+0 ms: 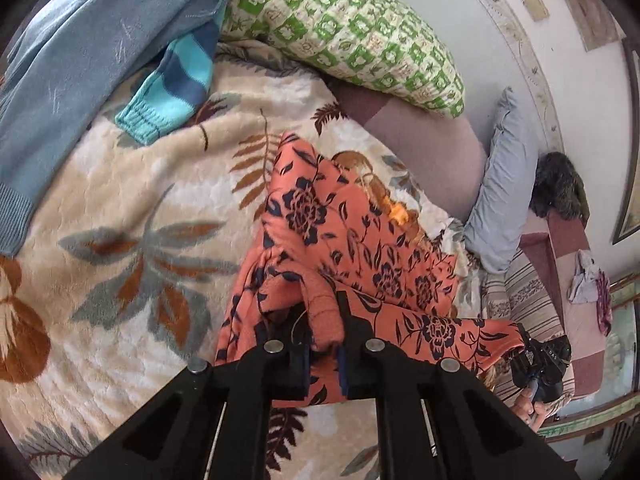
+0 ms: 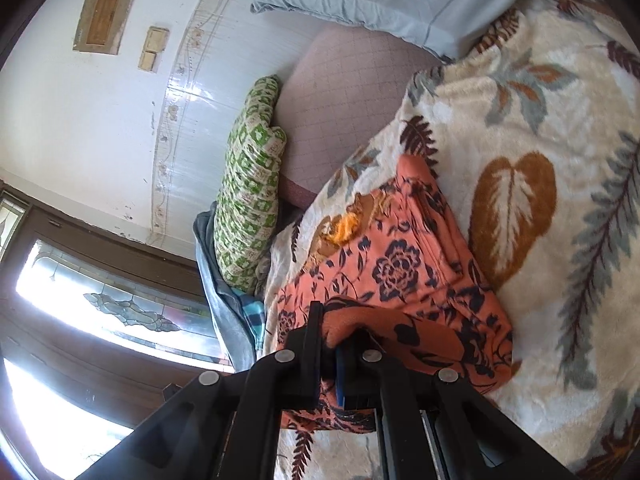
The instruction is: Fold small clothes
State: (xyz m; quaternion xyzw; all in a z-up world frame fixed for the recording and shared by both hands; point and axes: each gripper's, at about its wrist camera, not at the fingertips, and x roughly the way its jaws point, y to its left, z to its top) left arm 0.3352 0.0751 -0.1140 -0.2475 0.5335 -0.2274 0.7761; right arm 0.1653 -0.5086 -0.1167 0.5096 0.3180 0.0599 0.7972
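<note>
Left wrist: blue sweater [image 1: 76,60], green pillow [image 1: 340,28], beside orange garment [image 1: 360,248]

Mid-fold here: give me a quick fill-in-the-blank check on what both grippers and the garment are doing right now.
1. Both the left gripper and the right gripper are shut on the orange garment with a dark ____ print.
2. The garment lies on a cream plush blanket patterned with ____.
3. The pillow with the ____ and cream checks leans against the wall.
4. A striped knit sleeve with a ____ ribbed cuff lies beyond the garment.

Missing words: floral; leaves; green; turquoise
</note>
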